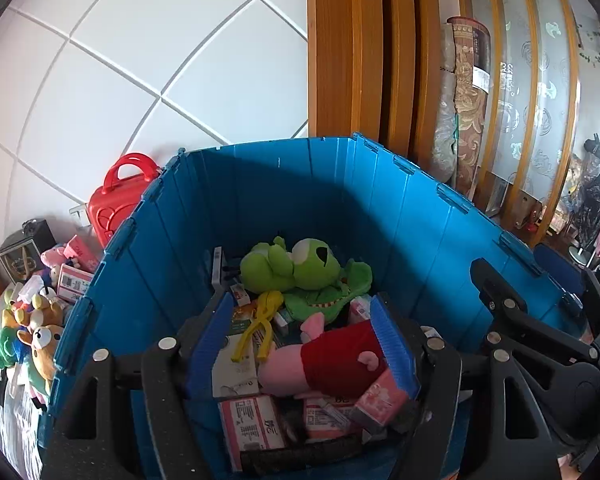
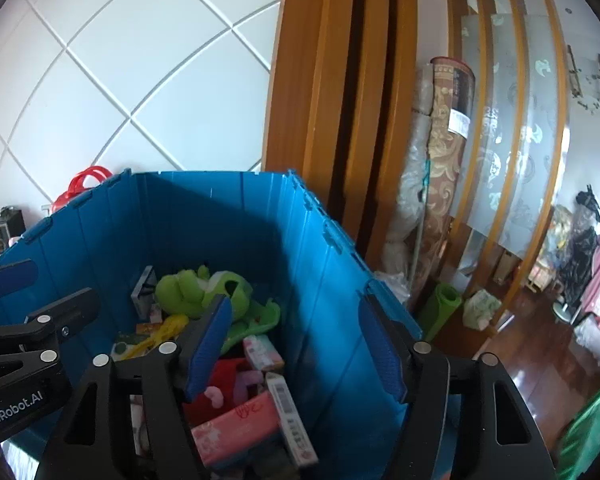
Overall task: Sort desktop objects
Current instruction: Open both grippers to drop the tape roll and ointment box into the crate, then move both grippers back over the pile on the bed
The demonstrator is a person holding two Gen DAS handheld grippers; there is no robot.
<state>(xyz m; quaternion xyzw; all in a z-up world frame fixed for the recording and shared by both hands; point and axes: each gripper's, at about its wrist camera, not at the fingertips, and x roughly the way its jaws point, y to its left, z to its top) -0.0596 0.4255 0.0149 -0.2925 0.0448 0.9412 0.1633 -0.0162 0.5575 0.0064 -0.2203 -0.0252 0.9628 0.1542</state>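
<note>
Plush toys [image 1: 36, 340] lay heaped outside the blue crate [image 1: 260, 200], beside a red case [image 1: 120, 200]; the left gripper [image 1: 300, 344] hung spread wide and empty over the crate, above the pink pig plush [image 1: 324, 364] lying among boxes; a green frog plush [image 1: 300, 268] lay behind; the right gripper [image 2: 300, 352] gaped wide, empty, straddling the crate's right wall.

Blue plastic crate [image 1: 412, 216], open-topped, holding green frog plush [image 1: 300, 268] lying at far side, pink pig plush in red dress [image 1: 324, 360] lying near front, yellow plastic tongs [image 1: 256, 328], pink tissue pack [image 2: 236, 432], assorted small cartons [image 1: 252, 420] beneath
</note>
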